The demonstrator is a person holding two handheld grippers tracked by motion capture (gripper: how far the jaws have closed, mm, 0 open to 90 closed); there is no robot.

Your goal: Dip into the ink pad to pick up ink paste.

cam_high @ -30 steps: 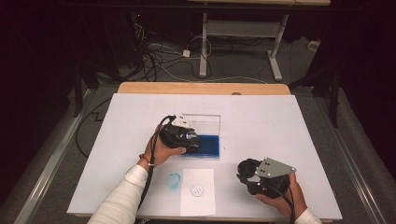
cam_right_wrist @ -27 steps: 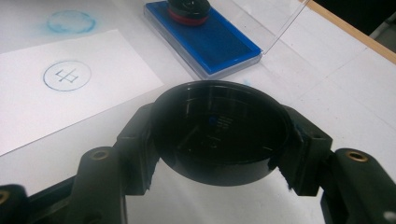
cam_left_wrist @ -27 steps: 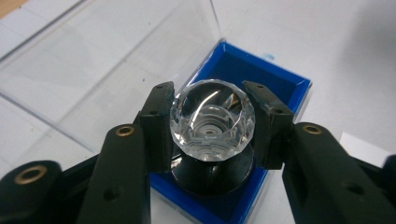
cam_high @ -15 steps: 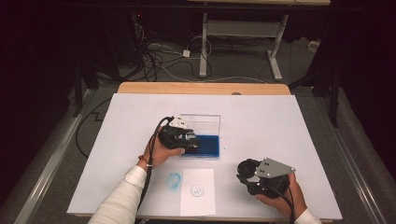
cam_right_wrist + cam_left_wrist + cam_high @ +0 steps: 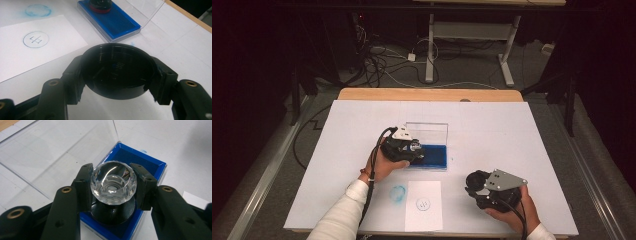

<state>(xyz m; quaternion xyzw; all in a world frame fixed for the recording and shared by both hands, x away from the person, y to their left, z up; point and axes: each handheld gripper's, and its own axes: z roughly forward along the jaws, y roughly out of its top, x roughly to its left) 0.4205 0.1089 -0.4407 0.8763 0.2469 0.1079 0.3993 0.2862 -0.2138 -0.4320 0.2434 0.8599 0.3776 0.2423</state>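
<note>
In the left gripper view, a stamp with a clear faceted knob (image 5: 113,182) and a black base stands on the blue ink pad (image 5: 141,161) of an open case. My left gripper (image 5: 113,187) is shut on the knob, one pad on each side. In the high view, the left gripper (image 5: 414,150) is at the left end of the ink pad (image 5: 437,155). My right gripper (image 5: 117,75) is shut on a round black cap (image 5: 117,65), held low over the table at the front right (image 5: 474,186).
The case's clear lid (image 5: 427,131) stands upright behind the pad. A white paper sheet (image 5: 424,212) with a round blue stamped mark (image 5: 35,39) lies at the front edge of the table. A blue ink smudge (image 5: 398,192) sits to its left.
</note>
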